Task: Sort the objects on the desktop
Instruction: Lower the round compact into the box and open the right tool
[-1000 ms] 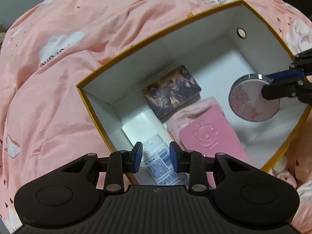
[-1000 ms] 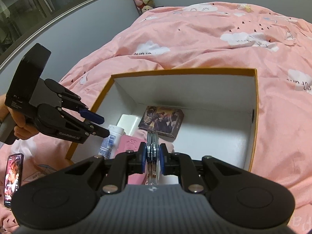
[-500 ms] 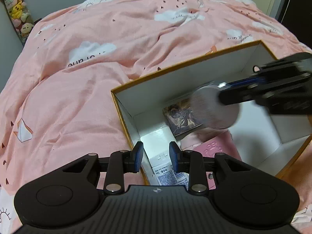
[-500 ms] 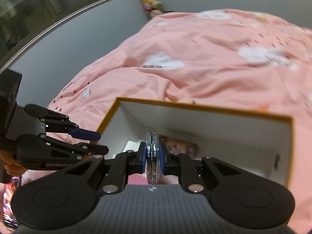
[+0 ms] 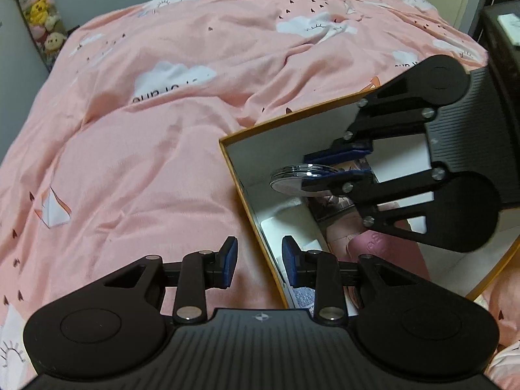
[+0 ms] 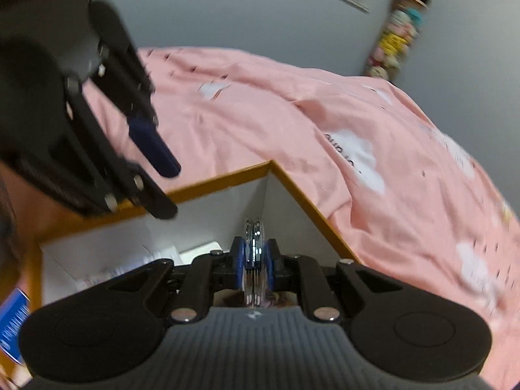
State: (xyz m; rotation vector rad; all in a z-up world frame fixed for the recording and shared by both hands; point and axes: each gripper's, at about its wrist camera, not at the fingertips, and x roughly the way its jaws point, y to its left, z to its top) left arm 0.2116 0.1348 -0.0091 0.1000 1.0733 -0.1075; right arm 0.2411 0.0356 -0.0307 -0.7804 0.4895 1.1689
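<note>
My right fingers (image 6: 255, 260) pinch the compact (image 5: 300, 180) flat over the box's (image 5: 234, 175) near-left corner; my left fingers (image 5: 258, 261), empty, gape astride its wall

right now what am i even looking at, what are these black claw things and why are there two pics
Those are two hand-held grippers, each a two-finger clamp that a person carries; there is no robot arm. Each has a fisheye camera looking along its own fingers, so you get one picture per gripper.

In the left wrist view, the left gripper is at the bottom, open and holding nothing, and the right gripper reaches in from the side. In the right wrist view, the right gripper is shut on a round compact mirror, held edge-on.

Below is an open white box with an orange rim, sitting on a pink cloud-print bedspread. The mirror hangs over the box. Inside are a few items, including something pink, mostly hidden.
</note>
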